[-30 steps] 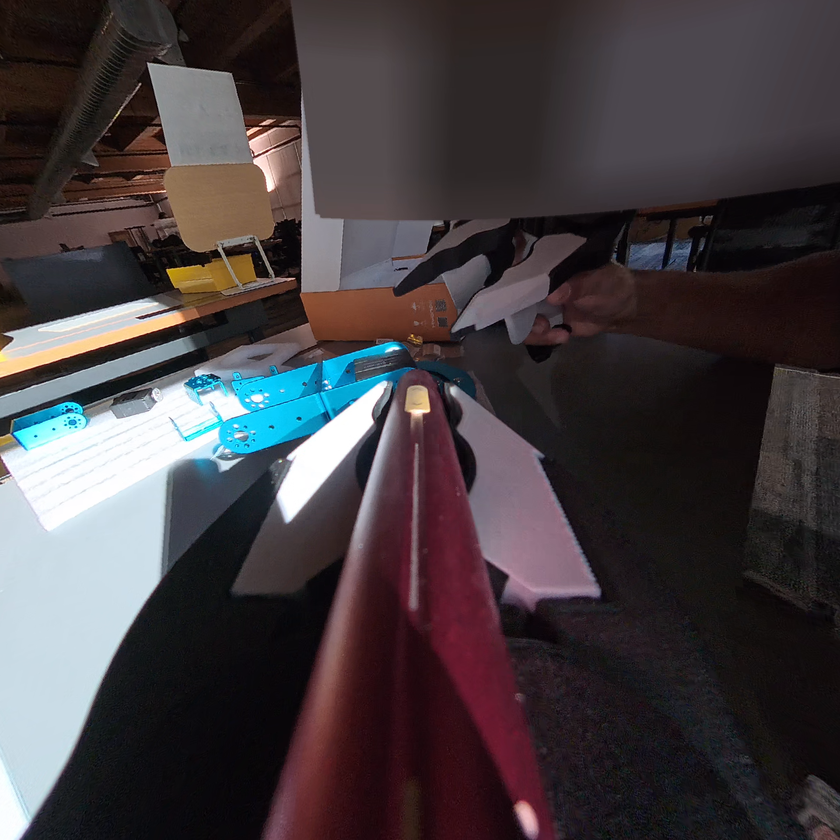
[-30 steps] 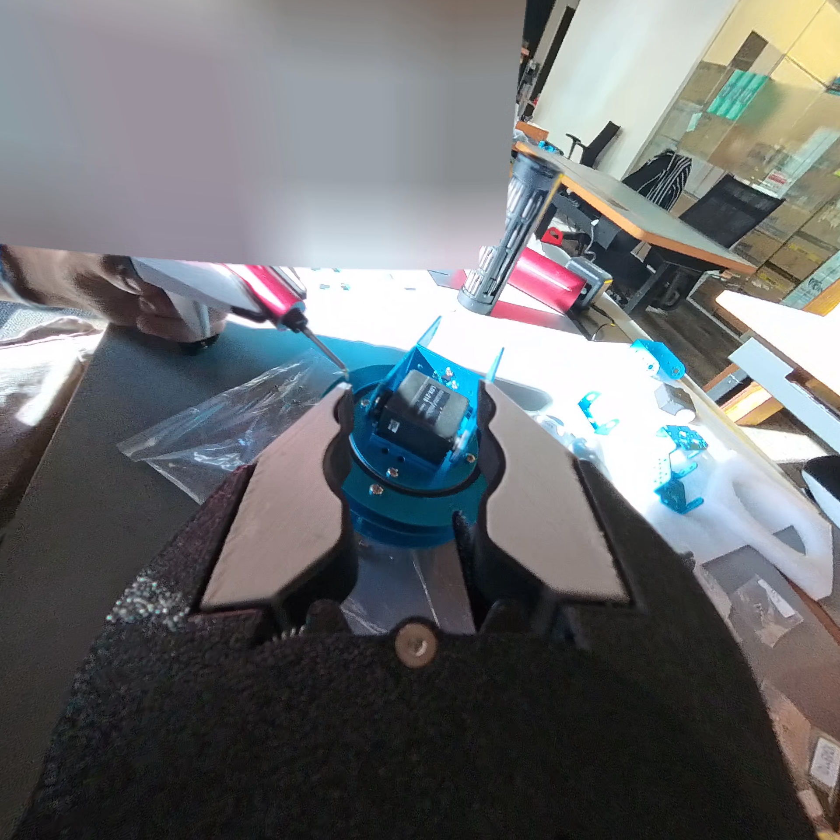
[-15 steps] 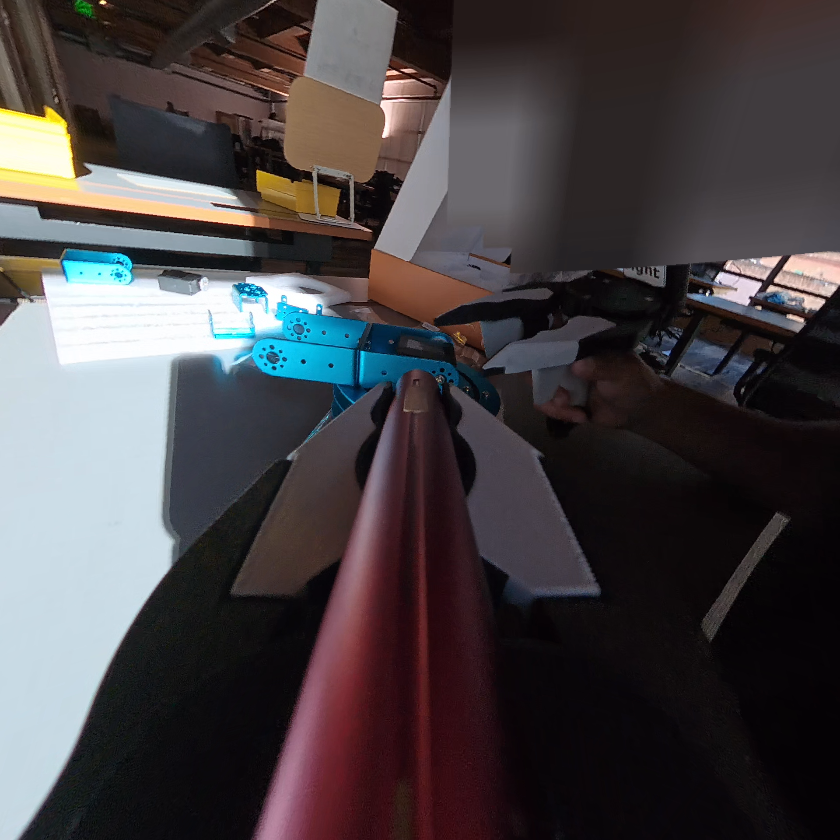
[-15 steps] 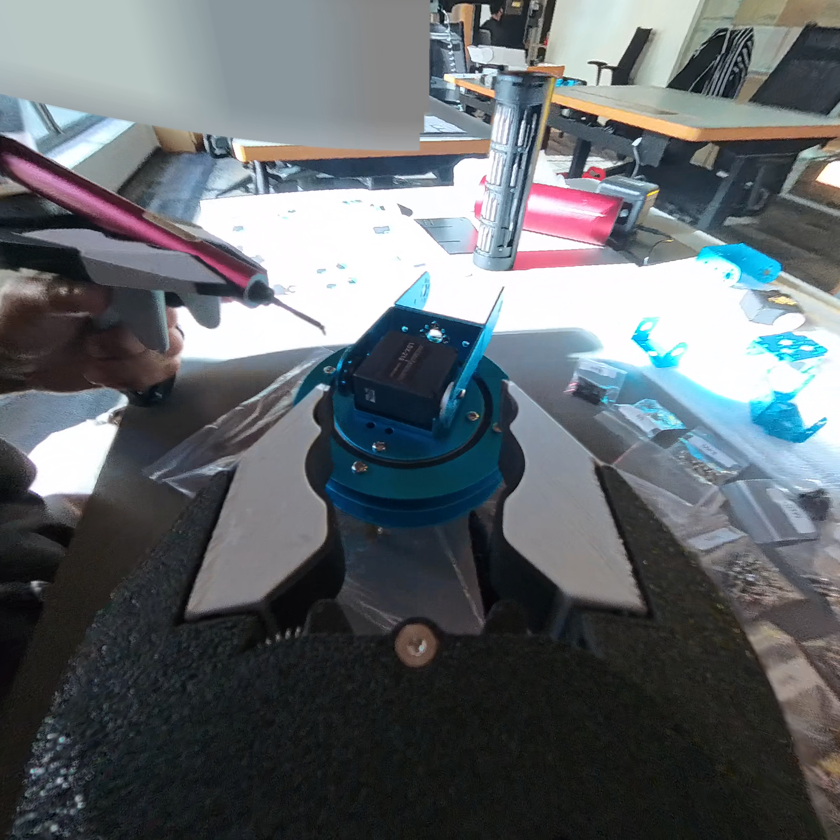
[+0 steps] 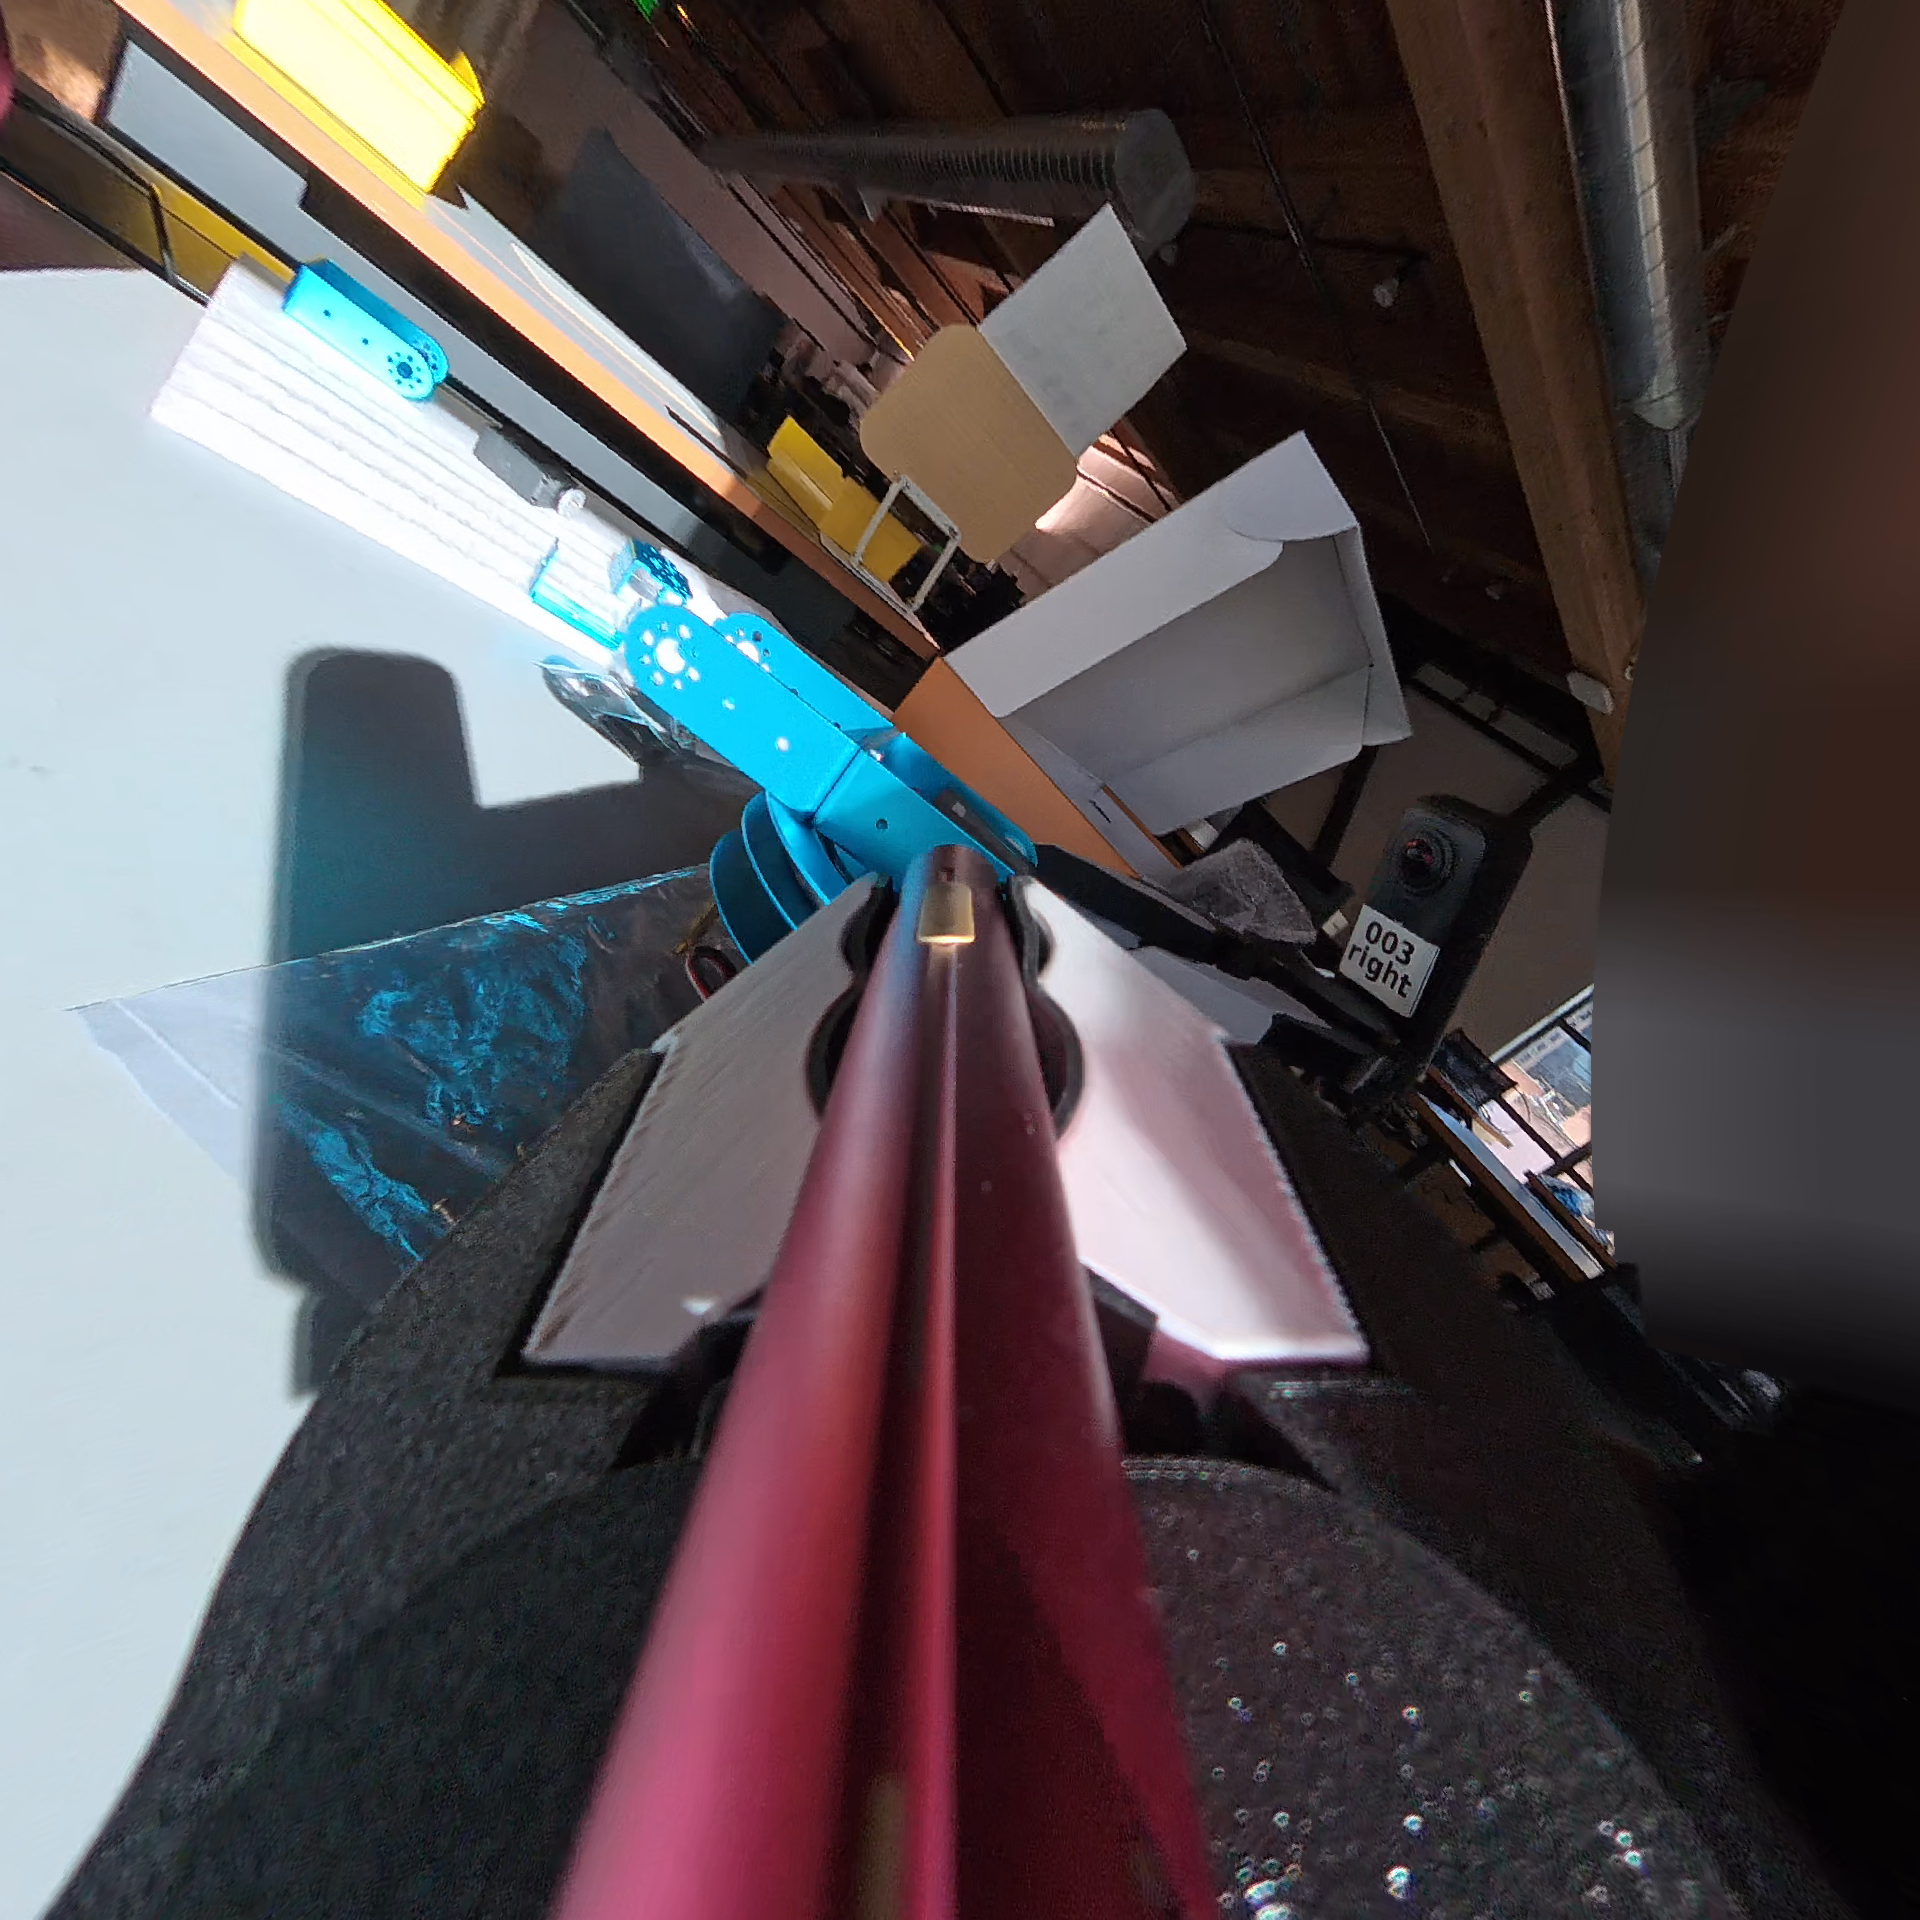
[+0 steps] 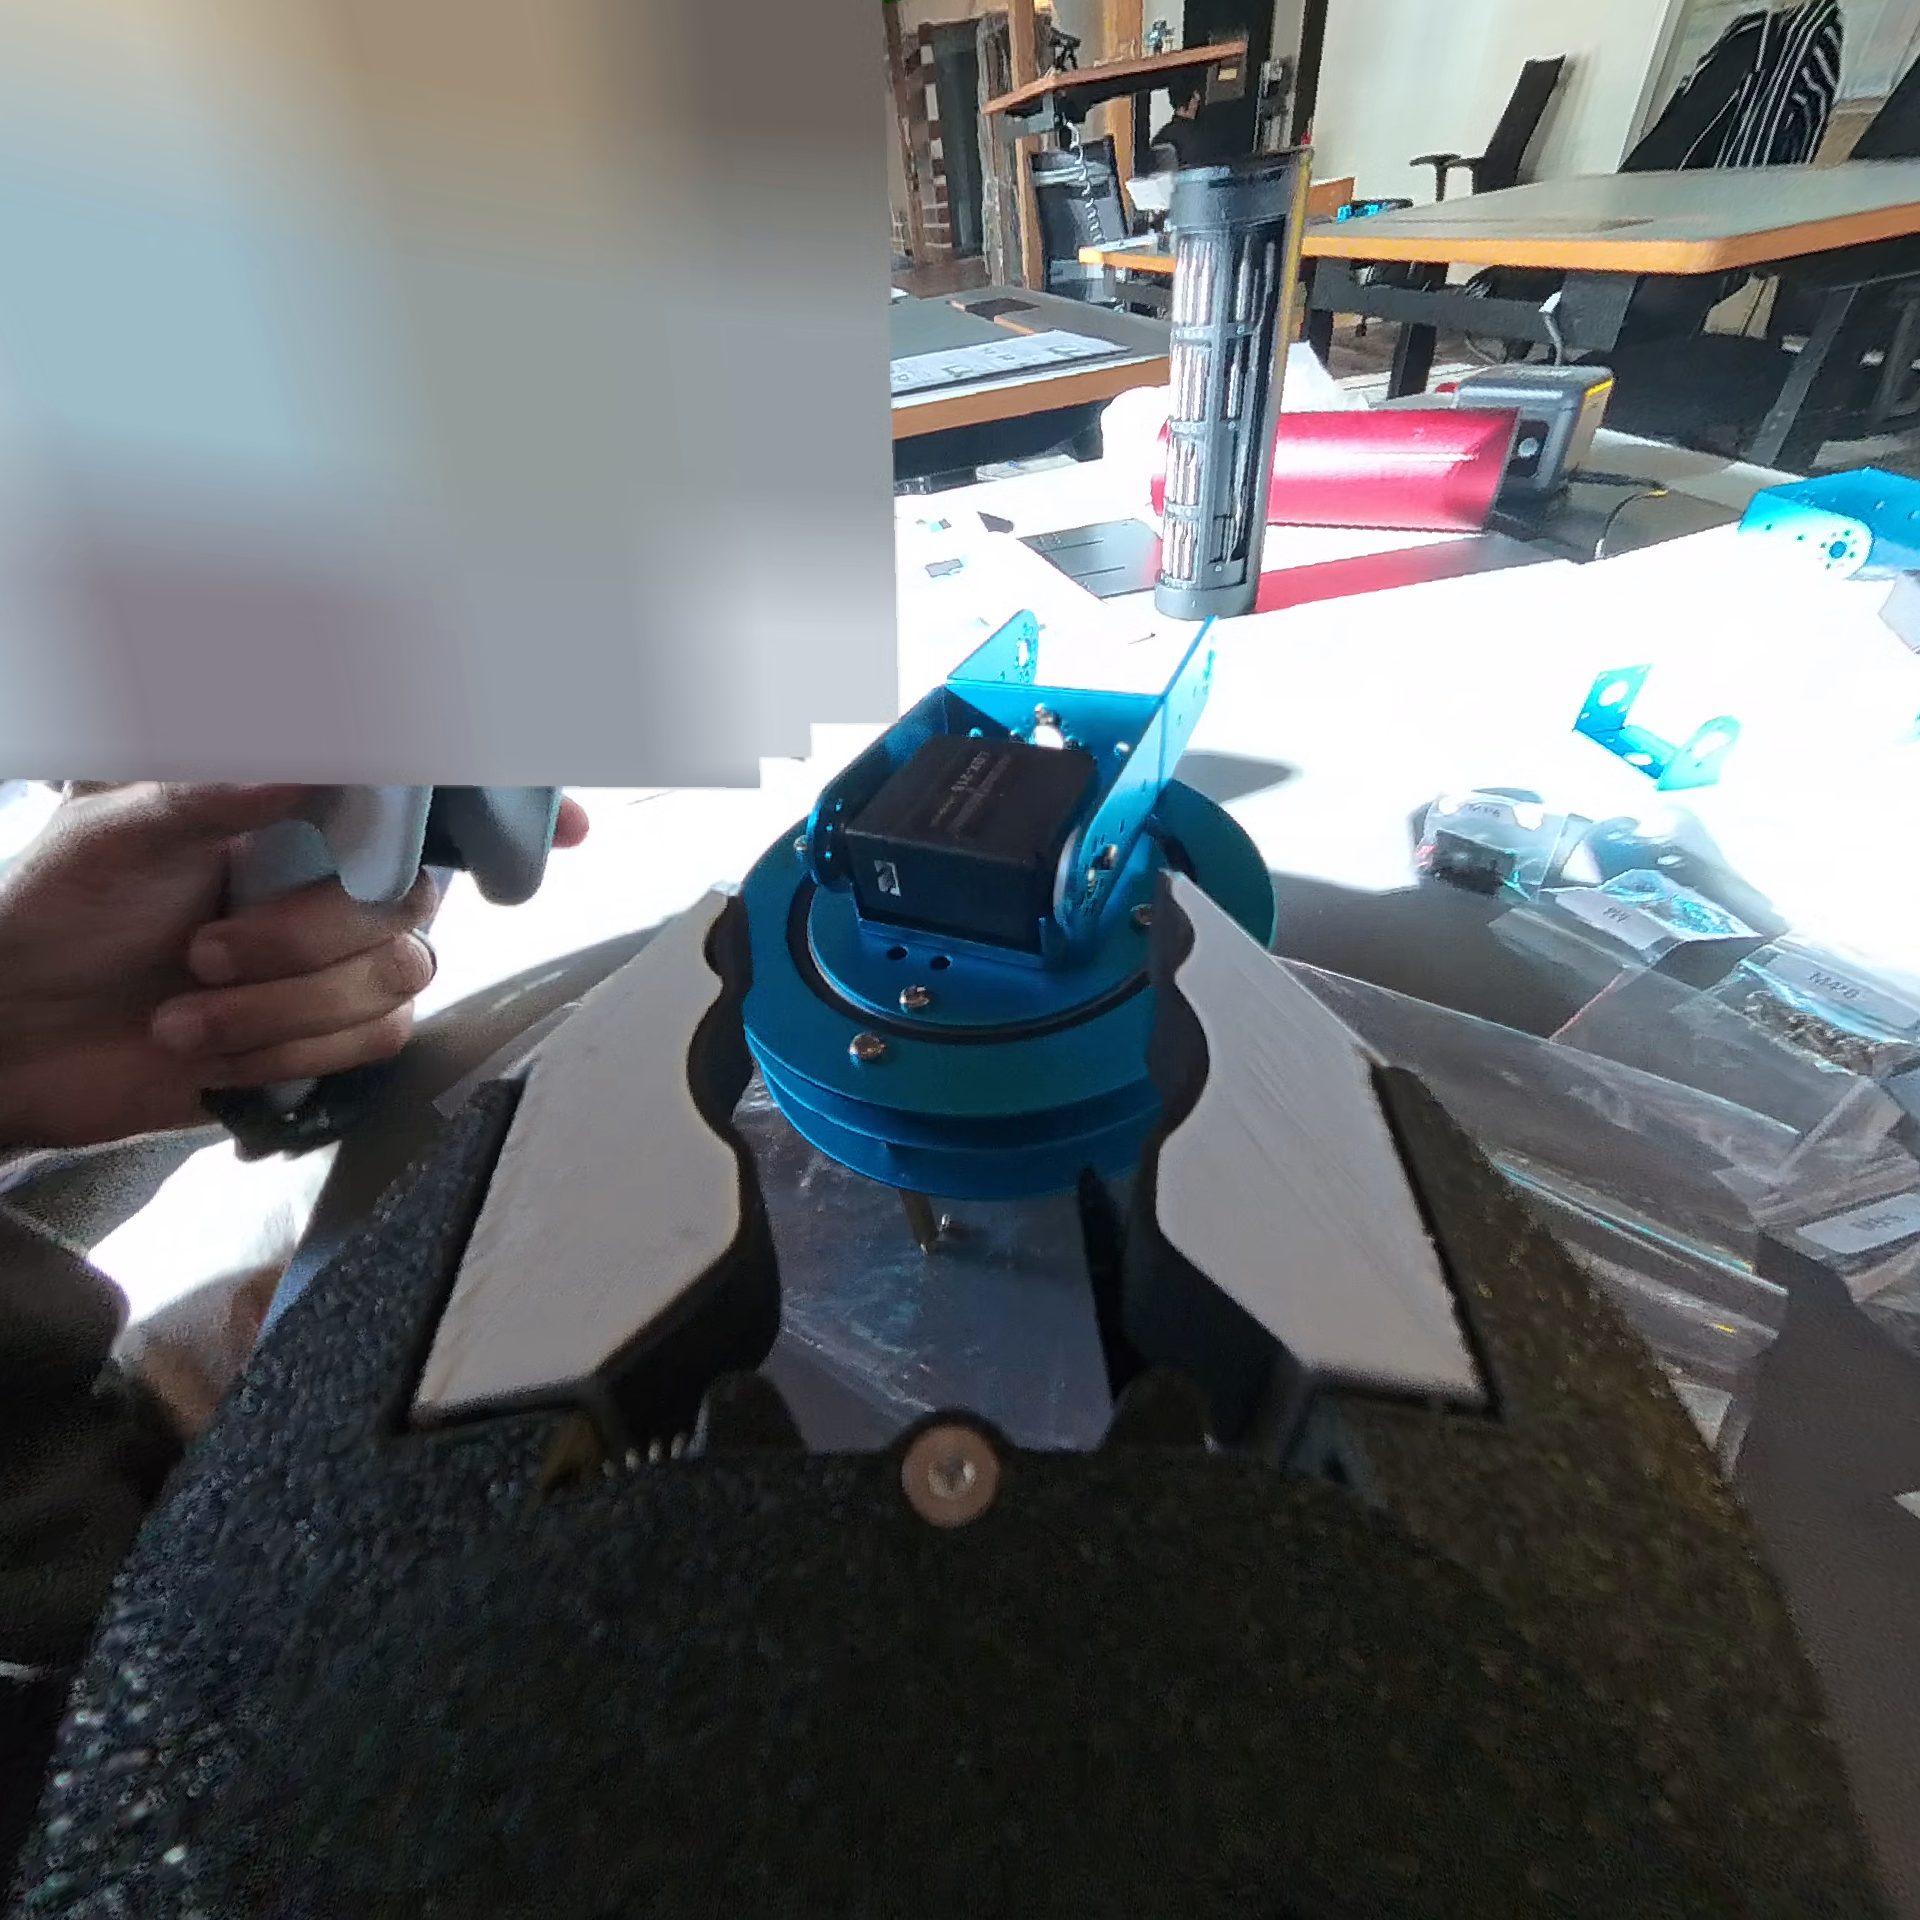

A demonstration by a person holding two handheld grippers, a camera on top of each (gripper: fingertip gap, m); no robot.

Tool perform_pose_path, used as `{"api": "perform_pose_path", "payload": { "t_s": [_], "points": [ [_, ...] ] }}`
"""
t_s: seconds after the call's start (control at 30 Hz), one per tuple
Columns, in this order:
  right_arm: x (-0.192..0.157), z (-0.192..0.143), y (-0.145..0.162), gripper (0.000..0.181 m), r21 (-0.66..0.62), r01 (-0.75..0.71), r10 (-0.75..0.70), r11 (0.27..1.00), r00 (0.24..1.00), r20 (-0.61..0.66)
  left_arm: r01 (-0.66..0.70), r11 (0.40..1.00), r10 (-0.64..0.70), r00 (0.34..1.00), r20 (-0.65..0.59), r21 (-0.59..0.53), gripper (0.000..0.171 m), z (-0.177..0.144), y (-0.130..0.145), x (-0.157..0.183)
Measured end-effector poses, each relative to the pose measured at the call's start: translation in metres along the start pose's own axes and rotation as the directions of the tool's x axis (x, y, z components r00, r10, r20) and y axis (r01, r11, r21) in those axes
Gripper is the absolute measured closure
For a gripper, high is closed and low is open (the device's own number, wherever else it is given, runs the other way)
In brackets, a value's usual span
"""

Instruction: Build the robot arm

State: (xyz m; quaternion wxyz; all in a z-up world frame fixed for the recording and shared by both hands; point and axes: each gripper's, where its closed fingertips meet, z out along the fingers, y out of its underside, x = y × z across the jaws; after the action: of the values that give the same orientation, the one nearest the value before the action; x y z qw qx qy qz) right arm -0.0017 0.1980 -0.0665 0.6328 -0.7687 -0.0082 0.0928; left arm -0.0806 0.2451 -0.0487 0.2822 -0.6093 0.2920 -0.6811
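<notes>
Both grippers are engaged: the right gripper (image 6: 951, 997) clamps the blue round turntable base (image 6: 997, 1049) with its servo (image 6: 961, 852), now raised off the plastic bag (image 6: 935, 1320), while the left gripper (image 5: 940, 935), rolled since earlier, pinches the red screwdriver (image 5: 935, 1351), aimed at that base.

Left gripper (image 5: 940, 940): matt grainy black body, smooth flat white plastic fingers (image 5: 665, 1164), clamped on a slim magenta metal screwdriver handle (image 5: 914, 1455) with a satin anodised sheen. Right gripper (image 6: 951, 997): same rough speckled black body, smooth matt white fingers (image 6: 592, 1184), gripping a round blue anodised metal turntable base (image 6: 966, 1060), semi-gloss, with shiny silver screw heads. On it sits a matt black plastic servo block (image 6: 961, 857) inside a blue sheet-metal bracket (image 6: 1153, 727). Crinkled glossy clear plastic bag (image 6: 914, 1340) beneath. White worktop (image 6: 1351, 665) smooth, glaring. Red ribbed metal cylinder (image 6: 1371, 468), satin. White paperboard box (image 5: 1174, 665), matt.
</notes>
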Motion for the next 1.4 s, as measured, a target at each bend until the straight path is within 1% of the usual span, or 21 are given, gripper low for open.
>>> {"api": "perform_pose_path", "payload": {
  "t_s": [0.07,0.1,0.27,0.33,0.37,0.5,0.7,0.83,0.9,1.13,1.4],
  "points": [
    [0.0,-0.002,-0.003,0.106,0.027,-0.031,0.03,0.999,0.999,0.013,0.035,0.999,-0.037,0.998,0.059,0.033,0.15,0.0,0.001,-0.002],
    [0.0,-0.003,-0.004,0.106,0.037,-0.036,0.035,0.999,0.999,0.015,0.053,0.997,-0.057,0.996,0.063,0.057,0.15,0.0,0.002,0.0],
    [-0.002,-0.004,-0.007,0.108,0.081,0.017,-0.017,0.997,1.0,-0.004,0.123,0.977,-0.142,0.985,0.1,0.174,0.15,0.0,0.011,0.004],
    [-0.005,-0.005,-0.007,0.108,0.088,0.039,-0.04,0.995,0.999,0.006,0.124,0.968,-0.153,0.981,0.12,0.219,0.15,-0.003,0.011,0.005],
    [-0.006,-0.006,-0.008,0.109,0.095,0.052,-0.053,0.994,0.999,0.006,0.122,0.965,-0.15,0.983,0.108,0.23,0.15,-0.002,0.011,0.007],
    [-0.003,-0.006,-0.009,0.112,0.103,0.056,-0.054,0.993,0.998,-0.015,0.147,0.964,-0.177,0.977,0.121,0.22,0.15,0.002,0.017,0.008],
    [-0.005,-0.006,-0.008,0.111,0.099,0.061,-0.06,0.993,0.998,-0.006,0.125,0.966,-0.156,0.98,0.124,0.225,0.15,0.007,0.024,0.016],
    [-0.006,-0.005,-0.007,0.111,0.093,0.068,-0.068,0.993,0.998,-0.005,0.116,0.959,-0.156,0.977,0.142,0.259,0.149,0.002,0.021,0.015],
    [-0.007,-0.004,-0.007,0.112,0.089,0.074,-0.074,0.993,0.997,-0.001,0.126,0.955,-0.166,0.977,0.131,0.267,0.15,0.001,0.02,0.015],
    [-0.008,-0.004,-0.006,0.112,0.084,0.076,-0.076,0.994,0.997,0.002,0.102,0.964,-0.141,0.979,0.148,0.245,0.149,0.007,0.023,0.016],
    [-0.008,-0.003,-0.005,0.112,0.08,0.067,-0.068,0.995,0.998,0.009,0.104,0.965,-0.143,0.978,0.15,0.241,0.149,0.008,0.024,0.015]
  ]
}}
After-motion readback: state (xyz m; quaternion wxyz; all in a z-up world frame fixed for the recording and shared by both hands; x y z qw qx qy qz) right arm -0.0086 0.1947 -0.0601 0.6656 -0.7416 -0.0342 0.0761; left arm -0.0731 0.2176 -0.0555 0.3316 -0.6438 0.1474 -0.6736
